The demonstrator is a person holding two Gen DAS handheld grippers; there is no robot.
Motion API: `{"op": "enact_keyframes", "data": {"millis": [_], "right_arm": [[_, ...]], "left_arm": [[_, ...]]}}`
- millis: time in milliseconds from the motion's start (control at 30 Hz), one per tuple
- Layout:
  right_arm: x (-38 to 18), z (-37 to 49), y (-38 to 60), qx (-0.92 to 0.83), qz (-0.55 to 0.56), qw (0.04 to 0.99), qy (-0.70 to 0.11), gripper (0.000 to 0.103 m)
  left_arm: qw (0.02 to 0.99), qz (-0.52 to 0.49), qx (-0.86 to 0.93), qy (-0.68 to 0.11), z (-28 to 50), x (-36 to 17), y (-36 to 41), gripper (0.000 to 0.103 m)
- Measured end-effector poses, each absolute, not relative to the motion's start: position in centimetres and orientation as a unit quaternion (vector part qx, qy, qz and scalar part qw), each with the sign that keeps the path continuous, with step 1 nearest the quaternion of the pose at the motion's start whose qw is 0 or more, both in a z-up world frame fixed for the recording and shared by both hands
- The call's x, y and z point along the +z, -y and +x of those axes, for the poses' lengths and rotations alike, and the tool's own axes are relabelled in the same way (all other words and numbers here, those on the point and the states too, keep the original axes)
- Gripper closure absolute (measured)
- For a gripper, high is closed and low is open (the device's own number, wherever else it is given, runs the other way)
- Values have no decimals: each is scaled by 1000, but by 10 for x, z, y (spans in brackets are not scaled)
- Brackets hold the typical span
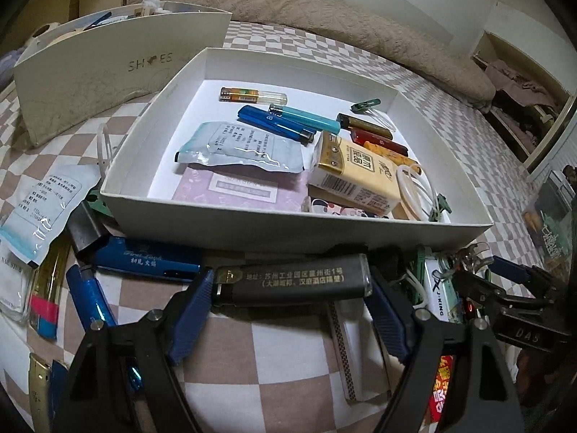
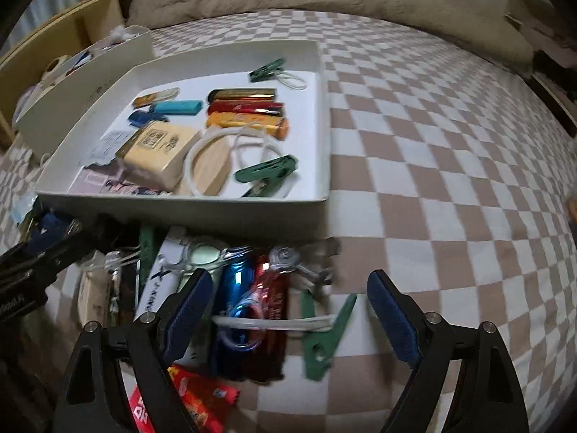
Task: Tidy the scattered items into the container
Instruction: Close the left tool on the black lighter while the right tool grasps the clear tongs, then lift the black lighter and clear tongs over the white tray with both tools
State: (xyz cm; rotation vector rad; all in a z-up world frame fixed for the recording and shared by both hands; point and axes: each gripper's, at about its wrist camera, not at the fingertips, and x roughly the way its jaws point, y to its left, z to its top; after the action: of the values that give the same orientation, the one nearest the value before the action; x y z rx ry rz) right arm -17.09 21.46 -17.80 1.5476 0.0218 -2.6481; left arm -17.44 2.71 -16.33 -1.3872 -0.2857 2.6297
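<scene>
We hold the left tongs clamped on a dark grey lighter, one blue pad at each end. The lighter's long axis runs crosswise, square to the line of the tongs and parallel to the near wall of the white box. The span of the tongs is wide only because the lighter is gripped end to end. The box lies directly ahead of the left tongs, just beyond the lighter, with its near wall between the lighter and the floor of the box; we judge that the coming move must carry the lighter up over that wall and forward.

The right tongs stand wide and hold nothing. They are above the loose heap on the checked bed cover, near the front of the box. A blue lighter, a red lighter and a green clothes peg lie between and just ahead of the pads, their long axes roughly along the line of the tongs; we cannot tell whether the left pad touches anything. The right-wrist view is blurred.

The box already holds lighters, a yellow pack and pegs. More items remain on the bed on the left side.
</scene>
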Motion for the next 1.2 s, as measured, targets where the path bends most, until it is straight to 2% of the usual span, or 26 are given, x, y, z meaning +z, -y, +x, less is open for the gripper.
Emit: {"op": "enact_keyframes", "data": {"millis": [33, 133, 200, 367, 433, 1200], "right_arm": [[-178, -173, -217, -862, 505, 35, -3, 24], [-184, -181, -226, -854, 518, 40, 15, 35], [-184, -182, -226, -851, 521, 60, 29, 47], [-179, -175, -216, -861, 504, 61, -1, 50], [-175, -172, -216, -865, 497, 64, 0, 58], [-114, -143, -225, -904, 410, 99, 74, 58]], "left_arm": [[77, -463, 878, 96, -175, -163, -27, 21], [78, -464, 877, 97, -175, -163, -27, 21], [79, -463, 877, 97, -174, -163, -26, 21], [76, -462, 878, 97, -173, -162, -26, 21], [75, -459, 880, 94, -172, -160, -26, 21], [89, -405, 909, 52, -152, -122, -44, 21]]}}
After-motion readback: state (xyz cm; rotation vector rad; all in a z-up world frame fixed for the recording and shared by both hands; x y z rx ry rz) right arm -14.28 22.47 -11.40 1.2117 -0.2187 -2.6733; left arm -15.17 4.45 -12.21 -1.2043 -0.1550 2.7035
